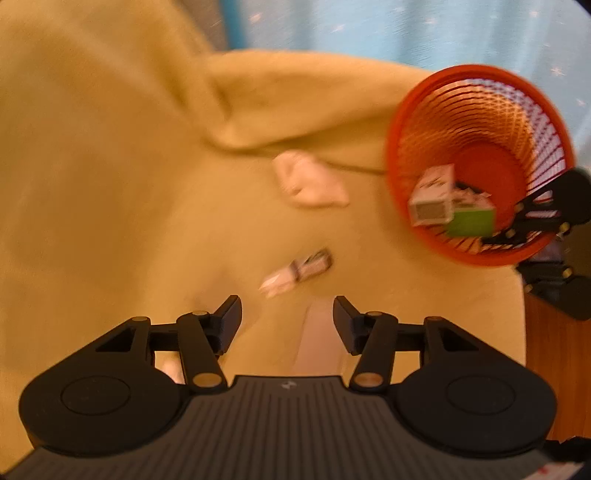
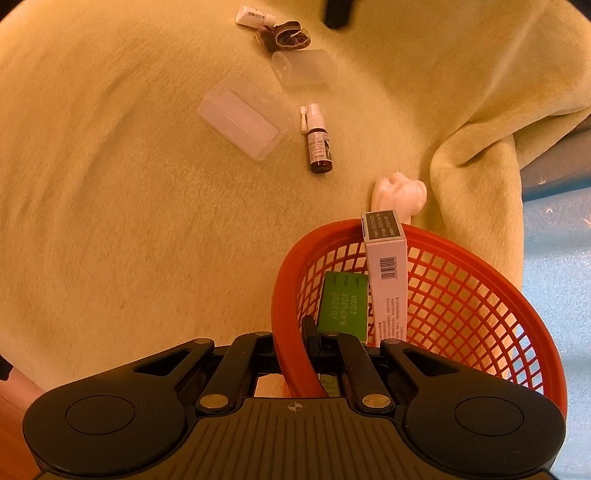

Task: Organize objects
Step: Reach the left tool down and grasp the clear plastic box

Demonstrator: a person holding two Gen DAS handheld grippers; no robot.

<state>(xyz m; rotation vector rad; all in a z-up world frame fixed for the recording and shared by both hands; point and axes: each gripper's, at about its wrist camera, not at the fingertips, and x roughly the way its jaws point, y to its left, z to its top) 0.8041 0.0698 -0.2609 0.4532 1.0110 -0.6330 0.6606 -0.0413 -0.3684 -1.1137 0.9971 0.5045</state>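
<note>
My right gripper (image 2: 294, 345) is shut on the near rim of a red mesh basket (image 2: 461, 295), which it holds tilted over a yellow-green blanket. Inside lean a white box (image 2: 388, 273) and a green box (image 2: 343, 306). In the blurred left wrist view the basket (image 1: 476, 122) is at the right, with the right gripper (image 1: 517, 221) clamped on its rim. My left gripper (image 1: 287, 317) hangs open and holds nothing above the blanket. A small dark spray bottle (image 1: 299, 273) lies just ahead of it. The same bottle (image 2: 319, 147) shows clearly in the right wrist view.
On the blanket (image 2: 110, 221) lie a clear plastic tray (image 2: 243, 118), a clear cup (image 2: 304, 68), brown hair ties (image 2: 284, 37), a white tube (image 2: 255, 16) and a pale crumpled item (image 2: 399, 192) beside the basket. Blue starred cloth (image 2: 554, 258) borders the right.
</note>
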